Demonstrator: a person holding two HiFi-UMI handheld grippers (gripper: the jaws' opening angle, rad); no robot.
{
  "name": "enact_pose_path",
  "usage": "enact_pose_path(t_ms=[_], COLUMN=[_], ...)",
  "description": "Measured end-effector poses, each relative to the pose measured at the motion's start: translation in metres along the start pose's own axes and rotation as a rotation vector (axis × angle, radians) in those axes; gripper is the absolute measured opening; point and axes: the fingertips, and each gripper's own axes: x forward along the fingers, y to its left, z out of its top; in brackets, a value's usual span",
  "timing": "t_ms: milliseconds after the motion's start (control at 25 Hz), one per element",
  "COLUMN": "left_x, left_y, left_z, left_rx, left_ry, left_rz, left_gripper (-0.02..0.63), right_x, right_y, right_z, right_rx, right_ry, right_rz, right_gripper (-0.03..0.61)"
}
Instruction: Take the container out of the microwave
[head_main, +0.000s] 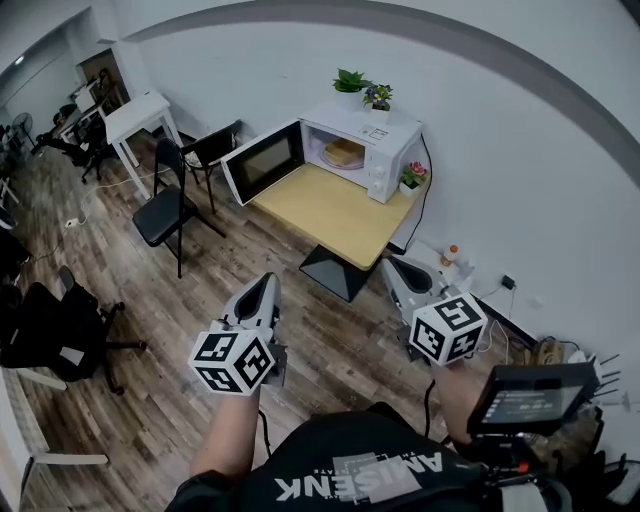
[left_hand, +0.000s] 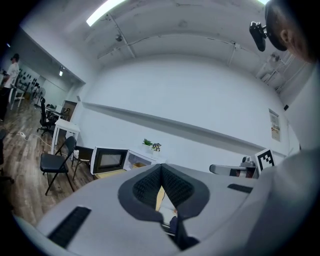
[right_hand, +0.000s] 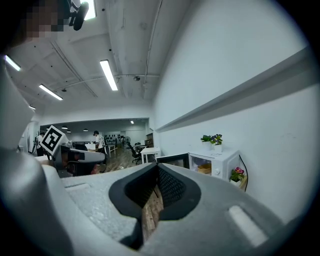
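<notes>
Your two grippers are closed on nothing, well apart from the open microwave (head_main: 375, 150).

Your left gripper (head_main: 268, 283) and right gripper (head_main: 392, 263) hang side by side over the wooden floor, short of the table's near corner, each with its fingers pressed together and nothing between them. The microwave stands along the far edge of the wooden table (head_main: 330, 215), against the white wall, with its door (head_main: 263, 160) swung wide towards the table's left side. The tan container (head_main: 343, 153) sits inside the cavity. Two potted plants (head_main: 350, 80) stand on top of the microwave, and a small pot of pink flowers (head_main: 411, 178) sits just beside it at the table's far right corner. A black chair (head_main: 170, 205) stands off the table's left edge.
</notes>
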Motion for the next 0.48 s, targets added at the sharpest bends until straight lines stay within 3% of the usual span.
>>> enact_pose_path(t_ms=[240,480], left_x=[0.000,0.020], left_y=[0.019,0.044], left_z=[0.004,0.013], left_rx=[0.007,0.012], left_ry=[-0.005,-0.012], left_rz=[-0.018,0.021], left_gripper=[-0.002,-0.002], right_x=[0.026,0.071], right_y=[0.013,0.007], right_z=[0.002,0.007], right_rx=[-0.015,-0.027], right_ry=[0.023,0.017], right_rz=[0.010,0.066], right_gripper=[0.005,0.005])
